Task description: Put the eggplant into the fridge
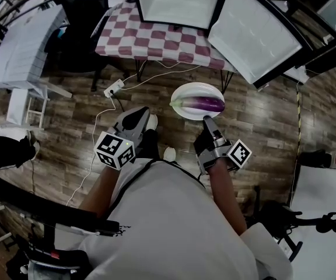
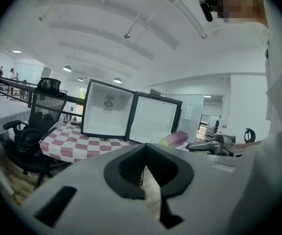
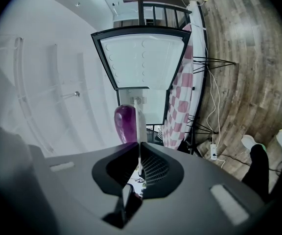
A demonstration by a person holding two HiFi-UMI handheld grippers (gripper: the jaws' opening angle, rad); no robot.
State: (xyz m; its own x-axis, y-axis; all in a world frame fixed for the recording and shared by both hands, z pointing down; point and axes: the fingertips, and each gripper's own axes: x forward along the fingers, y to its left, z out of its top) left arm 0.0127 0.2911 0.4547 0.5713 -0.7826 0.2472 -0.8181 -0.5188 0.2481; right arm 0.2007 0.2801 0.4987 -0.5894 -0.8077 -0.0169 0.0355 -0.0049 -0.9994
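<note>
A purple eggplant [image 1: 202,104] lies on a white plate [image 1: 186,92] held in the air over the wood floor. My right gripper [image 1: 207,120] is shut on the plate's near rim. In the right gripper view the plate [image 3: 139,119] shows edge-on between the jaws, with the eggplant [image 3: 125,124] on its left side. My left gripper [image 1: 135,120] hangs left of the plate, shut and holding nothing; its tips [image 2: 145,145] meet. The small fridge [image 1: 177,2] stands open on a checkered table [image 1: 150,42], its door [image 1: 252,34] swung out to the right, beyond the plate.
A black office chair [image 1: 77,16] stands left of the checkered table. A white power strip [image 1: 114,88] and its cable lie on the floor under the left gripper. A white table [image 1: 22,51] is at far left, another [image 1: 325,200] at lower right.
</note>
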